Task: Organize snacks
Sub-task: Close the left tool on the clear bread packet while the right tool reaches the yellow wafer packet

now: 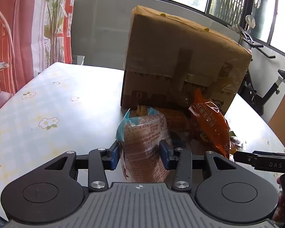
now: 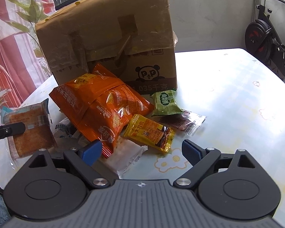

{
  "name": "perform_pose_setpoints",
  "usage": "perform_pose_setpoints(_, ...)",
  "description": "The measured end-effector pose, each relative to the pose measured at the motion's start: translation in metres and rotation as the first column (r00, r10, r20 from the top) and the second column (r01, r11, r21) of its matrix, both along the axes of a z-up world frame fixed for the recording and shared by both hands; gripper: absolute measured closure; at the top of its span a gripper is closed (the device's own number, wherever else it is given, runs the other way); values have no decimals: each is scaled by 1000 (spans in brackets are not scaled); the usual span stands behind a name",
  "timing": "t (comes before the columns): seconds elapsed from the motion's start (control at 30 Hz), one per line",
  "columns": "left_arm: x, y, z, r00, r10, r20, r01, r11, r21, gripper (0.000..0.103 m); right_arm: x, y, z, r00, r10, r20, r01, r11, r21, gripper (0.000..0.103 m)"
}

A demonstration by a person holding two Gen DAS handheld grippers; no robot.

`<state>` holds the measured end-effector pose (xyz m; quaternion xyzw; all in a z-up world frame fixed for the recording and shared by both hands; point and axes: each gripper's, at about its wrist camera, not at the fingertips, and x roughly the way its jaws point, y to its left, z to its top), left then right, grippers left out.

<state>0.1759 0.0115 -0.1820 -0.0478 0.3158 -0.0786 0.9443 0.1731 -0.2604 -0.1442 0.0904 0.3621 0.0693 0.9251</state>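
Observation:
My left gripper [image 1: 140,153] is shut on a cake packet [image 1: 144,142] in a clear and blue wrapper, held upright off the table; the same cake packet [image 2: 30,129] shows at the left of the right wrist view. Behind it lean orange chip bags [image 1: 210,125] against a cardboard box [image 1: 180,57]. My right gripper [image 2: 141,152] is open low over the snack pile. A white cracker packet [image 2: 127,155] lies between its jaws, and a yellow packet [image 2: 150,133] lies just beyond. The orange chip bags [image 2: 100,102], a green packet [image 2: 166,102] and a clear packet [image 2: 186,122] lie before the box [image 2: 108,43].
The table [image 2: 228,95] has a pale flowered cloth, with bare room at the right. An exercise bike [image 2: 266,38] stands past the table's far right edge. A red and white curtain [image 1: 19,38] and a plant [image 1: 55,19] stand at the left.

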Motion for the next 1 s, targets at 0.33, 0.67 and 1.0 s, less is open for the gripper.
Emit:
perform_pose_setpoints(0.33, 5, -10, -12, 999, -40, -33, 41, 999, 6, 47, 4, -6, 0, 998, 60, 22, -59, 997, -40, 31)
perform_pose_setpoints(0.67, 1, -12, -8, 999, -35, 21, 34, 998, 47, 54, 13, -8, -1, 993, 109, 44, -102, 985, -140, 40)
perform_pose_setpoints(1.0, 1, -5, -5, 999, 18, 35, -21, 997, 71, 55, 31, -9, -13, 974, 227, 22, -218, 953, -213, 44)
